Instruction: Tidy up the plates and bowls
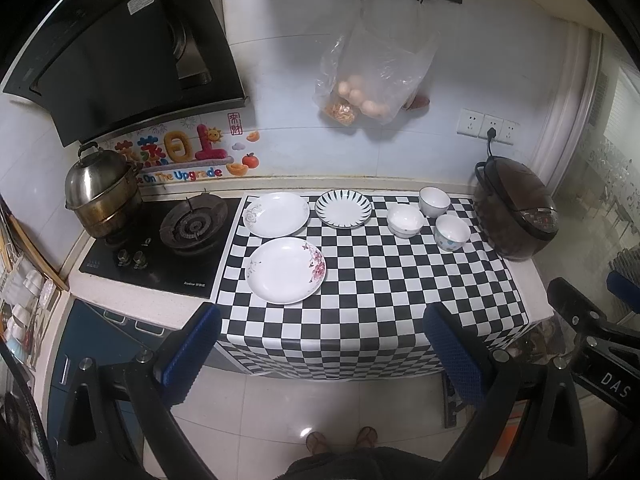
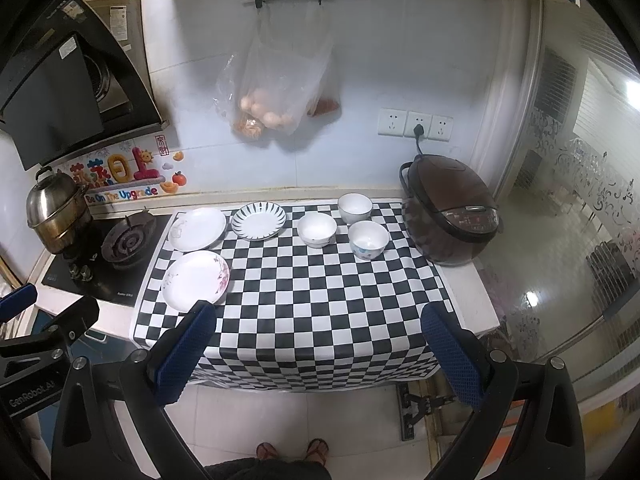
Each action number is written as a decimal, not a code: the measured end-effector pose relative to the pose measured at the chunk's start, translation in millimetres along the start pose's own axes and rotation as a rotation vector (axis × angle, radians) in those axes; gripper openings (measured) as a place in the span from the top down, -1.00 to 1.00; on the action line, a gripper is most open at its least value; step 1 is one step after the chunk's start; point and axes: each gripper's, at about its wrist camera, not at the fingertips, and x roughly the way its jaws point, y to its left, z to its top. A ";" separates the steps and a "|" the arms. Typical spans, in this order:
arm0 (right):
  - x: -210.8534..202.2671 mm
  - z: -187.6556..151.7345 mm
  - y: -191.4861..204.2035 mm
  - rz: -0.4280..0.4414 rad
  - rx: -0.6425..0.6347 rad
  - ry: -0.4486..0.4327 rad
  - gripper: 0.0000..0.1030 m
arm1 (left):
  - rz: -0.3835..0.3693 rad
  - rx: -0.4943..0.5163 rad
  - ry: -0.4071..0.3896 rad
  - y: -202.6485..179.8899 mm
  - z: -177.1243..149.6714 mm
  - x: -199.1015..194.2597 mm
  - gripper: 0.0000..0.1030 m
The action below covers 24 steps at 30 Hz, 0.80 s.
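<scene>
Three plates lie on the checkered cloth [image 1: 380, 280]: a white plate with pink flowers [image 1: 285, 270] [image 2: 196, 281] nearest, a white plate with a grey flower [image 1: 277, 214] [image 2: 197, 228] behind it, and a blue-striped plate [image 1: 343, 208] [image 2: 259, 220]. Three white bowls stand to the right: one at the left [image 1: 405, 221] [image 2: 317, 229], one at the back [image 1: 434, 201] [image 2: 355, 208], one with blue spots [image 1: 452, 232] [image 2: 368, 239]. My left gripper [image 1: 322, 344] and right gripper [image 2: 320, 344] are both open and empty, held back in front of the counter's front edge.
A brown rice cooker [image 1: 516, 208] [image 2: 452, 210] stands at the right end of the counter. A gas hob [image 1: 192, 224] and a steel steamer pot [image 1: 100, 196] are at the left. A plastic bag of eggs [image 1: 372, 80] hangs on the wall. The floor and my feet [image 1: 340, 440] are below.
</scene>
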 end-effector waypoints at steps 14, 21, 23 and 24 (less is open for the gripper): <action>-0.7 0.7 -2.8 -0.013 -0.008 -0.002 -1.00 | -0.007 -0.002 0.003 -8.3 -0.5 9.5 -1.00; 1.6 1.4 -2.4 -0.009 -0.005 0.002 -1.00 | -0.006 0.001 0.001 -8.5 -0.7 10.3 -1.00; 2.4 2.2 -2.1 -0.009 -0.006 0.003 -1.00 | -0.006 0.001 0.000 -8.8 -0.4 11.5 -1.00; 2.4 2.4 -2.1 -0.010 -0.006 0.003 -1.00 | -0.006 0.001 0.001 -9.1 -0.5 12.2 -1.00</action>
